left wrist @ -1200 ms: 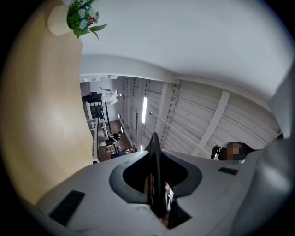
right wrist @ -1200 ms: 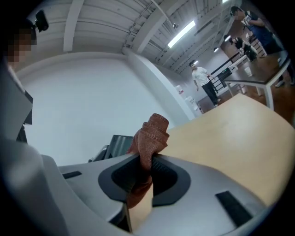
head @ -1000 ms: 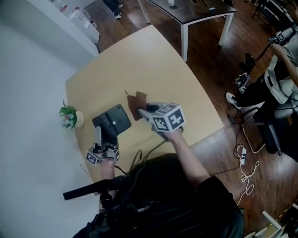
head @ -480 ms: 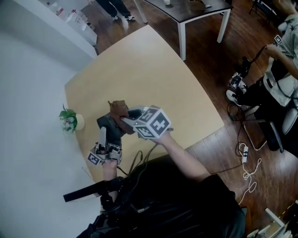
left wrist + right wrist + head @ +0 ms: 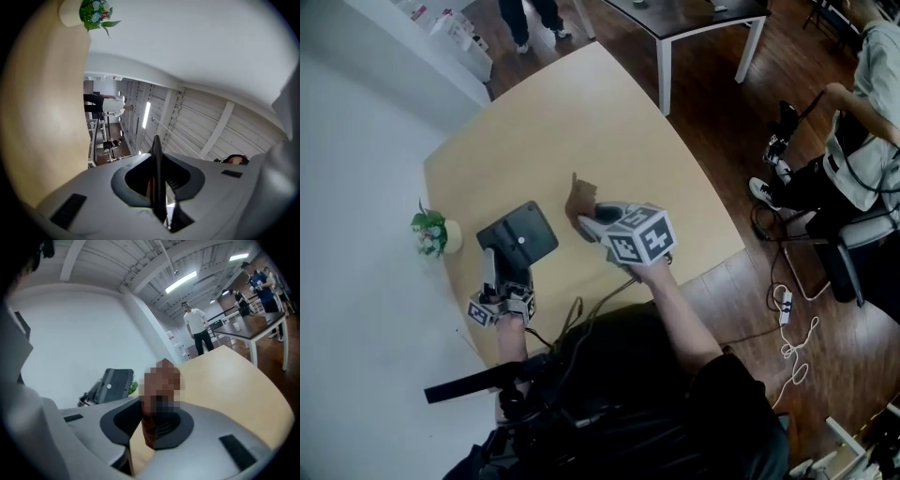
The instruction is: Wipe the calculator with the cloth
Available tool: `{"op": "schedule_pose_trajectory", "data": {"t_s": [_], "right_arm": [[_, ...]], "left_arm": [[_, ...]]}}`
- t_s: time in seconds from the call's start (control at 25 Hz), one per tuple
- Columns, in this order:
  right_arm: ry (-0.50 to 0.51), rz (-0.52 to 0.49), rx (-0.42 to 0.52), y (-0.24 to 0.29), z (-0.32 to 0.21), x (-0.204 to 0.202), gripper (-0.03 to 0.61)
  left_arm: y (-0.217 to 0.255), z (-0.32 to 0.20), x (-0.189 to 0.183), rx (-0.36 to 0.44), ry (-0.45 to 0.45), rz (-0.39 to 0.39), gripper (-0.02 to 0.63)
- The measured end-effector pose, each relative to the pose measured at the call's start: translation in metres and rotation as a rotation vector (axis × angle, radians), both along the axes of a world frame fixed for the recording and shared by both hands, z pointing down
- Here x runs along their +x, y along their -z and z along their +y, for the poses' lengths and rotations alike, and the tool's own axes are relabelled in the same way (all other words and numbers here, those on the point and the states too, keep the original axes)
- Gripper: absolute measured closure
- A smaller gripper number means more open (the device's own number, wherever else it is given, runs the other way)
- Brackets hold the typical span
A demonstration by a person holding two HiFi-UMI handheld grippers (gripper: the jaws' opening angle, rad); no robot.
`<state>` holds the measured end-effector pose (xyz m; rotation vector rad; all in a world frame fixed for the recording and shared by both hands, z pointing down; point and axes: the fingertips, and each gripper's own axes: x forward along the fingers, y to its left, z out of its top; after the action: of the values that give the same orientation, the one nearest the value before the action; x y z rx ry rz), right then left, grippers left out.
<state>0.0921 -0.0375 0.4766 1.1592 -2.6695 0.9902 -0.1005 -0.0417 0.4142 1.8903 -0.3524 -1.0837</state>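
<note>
Lifted off the calculator point(image 5: 521, 236) since half a second ago, the brown cloth point(image 5: 579, 199) hangs beside it in the head view, clamped in the right gripper point(image 5: 588, 220); a pot point(image 5: 453, 238) holds flowers point(image 5: 429, 231). Left gripper view: the left gripper point(image 5: 157, 180) nips the calculator edge-on, keys hidden. Right gripper view: the cloth is partly blurred.

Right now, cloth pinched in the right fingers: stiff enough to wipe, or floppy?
Probably floppy: the cloth bunches in folds above the right gripper. Likely light: a pinch at one end carries it. Should drape over the calculator when pressed.
</note>
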Motion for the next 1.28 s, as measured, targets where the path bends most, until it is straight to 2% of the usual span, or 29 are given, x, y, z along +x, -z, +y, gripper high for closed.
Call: {"op": "schedule_pose_trajectory", "data": {"t_s": [0.12, 0.2, 0.28, 0.36, 0.44, 0.68, 0.84, 0.96, 1.04, 1.16, 1.28], "right_arm": [[0.119, -0.125, 0.077, 0.046, 0.019, -0.033, 0.515], [0.216, -0.170, 0.131, 0.073, 0.034, -0.061, 0.514], [0.288, -0.166, 0.159, 0.084, 0.043, -0.088, 0.514], [0.307, -0.112, 0.152, 0.074, 0.041, -0.106, 0.514], [0.274, -0.063, 0.130, 0.057, 0.034, -0.104, 0.511], [0.141, -0.057, 0.030, 0.016, 0.016, -0.050, 0.511], [0.013, 0.042, -0.050, -0.025, 0.005, -0.014, 0.514], [-0.011, 0.013, -0.051, -0.018, 0.012, -0.004, 0.514], [0.040, -0.047, -0.013, 0.004, 0.022, -0.014, 0.514], [0.184, -0.170, 0.061, 0.047, 0.041, -0.059, 0.514], [0.299, -0.177, 0.097, 0.061, 0.054, -0.110, 0.514]], "left_arm": [[-0.001, -0.002, 0.002, -0.003, 0.008, -0.010, 0.554], [0.000, -0.001, 0.009, 0.001, 0.001, -0.027, 0.554], [0.003, 0.001, 0.018, 0.012, -0.013, -0.042, 0.554], [0.007, 0.003, 0.021, 0.020, -0.027, -0.033, 0.554], [0.008, 0.005, 0.022, 0.017, -0.032, -0.009, 0.550], [-0.001, 0.011, 0.021, -0.007, -0.023, 0.002, 0.541], [-0.014, 0.001, -0.004, -0.048, 0.022, 0.073, 0.555], [-0.021, -0.005, -0.015, -0.069, 0.059, 0.066, 0.555], [-0.022, -0.006, -0.017, -0.076, 0.074, 0.066, 0.555], [-0.021, -0.009, -0.013, -0.080, 0.077, 0.064, 0.555], [-0.017, -0.007, -0.007, -0.065, 0.064, 0.051, 0.555]]}}
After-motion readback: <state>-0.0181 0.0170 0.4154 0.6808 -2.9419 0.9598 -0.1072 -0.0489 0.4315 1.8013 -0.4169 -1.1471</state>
